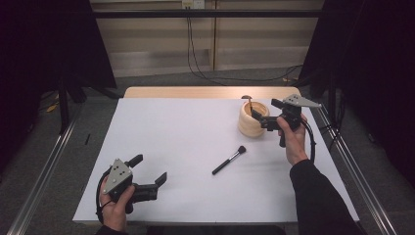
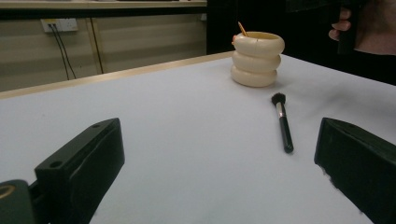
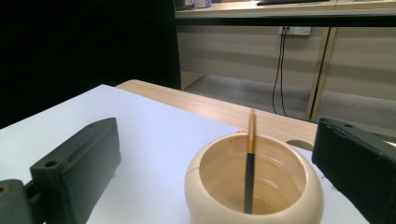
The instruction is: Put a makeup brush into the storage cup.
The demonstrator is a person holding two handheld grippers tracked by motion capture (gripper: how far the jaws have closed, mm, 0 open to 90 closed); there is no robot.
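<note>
Right tongs (image 1: 259, 117): held at the rim of the cream ribbed holder (image 1: 253, 120), jaws spread wide with nothing pinched between them. In the right gripper view the holder's open mouth sits between and just ahead of the two jaws, neither jaw touching it. A slim stick (image 3: 250, 161) with a dark lower part and a tan upper part stands inside the holder, leaning against the far rim, free of the jaws.

Left tongs (image 1: 149, 169): held low over the near left part of the white counter (image 1: 181, 137), jaws spread, nothing between them.

Black-handled makeup brush (image 1: 229, 160): lying flat on the counter, well ahead of the left tongs and towards their right jaw, bristle end pointing at the holder. It is apart from the holder and below the right tongs, touched by neither gripper.
</note>
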